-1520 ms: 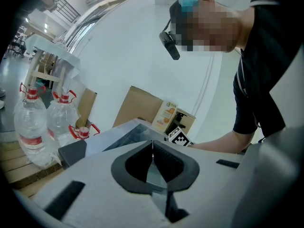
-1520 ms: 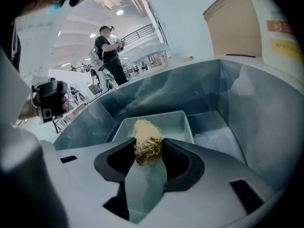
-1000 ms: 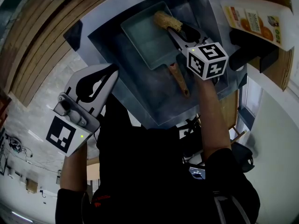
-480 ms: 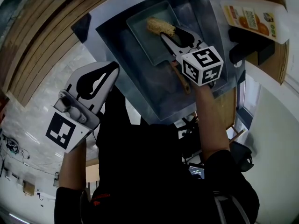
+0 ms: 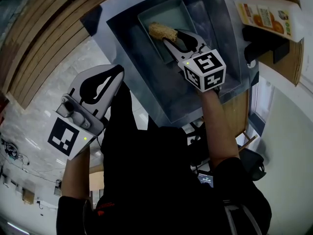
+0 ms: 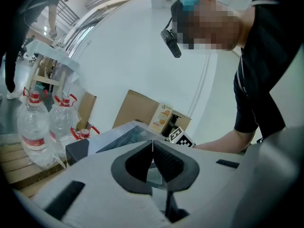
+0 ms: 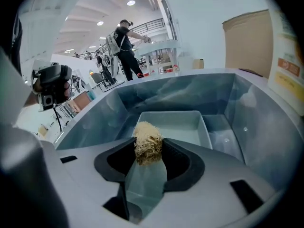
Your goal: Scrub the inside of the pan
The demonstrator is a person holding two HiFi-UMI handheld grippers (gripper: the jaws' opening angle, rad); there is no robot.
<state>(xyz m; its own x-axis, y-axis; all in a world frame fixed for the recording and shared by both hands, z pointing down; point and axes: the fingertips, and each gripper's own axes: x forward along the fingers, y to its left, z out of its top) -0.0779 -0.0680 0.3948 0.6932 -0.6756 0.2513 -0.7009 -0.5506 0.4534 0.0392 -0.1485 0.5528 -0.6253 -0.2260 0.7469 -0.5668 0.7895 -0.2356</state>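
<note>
A pale green rectangular pan (image 5: 166, 18) (image 7: 183, 127) lies inside the steel sink (image 5: 146, 77). My right gripper (image 5: 168, 37) (image 7: 149, 152) is shut on a tan fibrous scrubber (image 5: 162, 31) (image 7: 147, 142), which rests on the pan's inner floor near its near edge. The gripper's body hides the pan's handle in the head view. My left gripper (image 5: 115, 75) (image 6: 152, 158) is held off the sink's left side, over the floor, shut with nothing between its pads.
An orange-printed carton (image 5: 266, 16) (image 6: 161, 118) stands on a dark block at the sink's right. Wooden slats (image 5: 44, 38) run along the left. Water bottles (image 6: 35, 127) stand left in the left gripper view. People stand far off (image 7: 124, 46).
The right gripper has drawn the scrubber across the pan floor, from the far right corner toward the near left side. The left gripper has stayed put.
</note>
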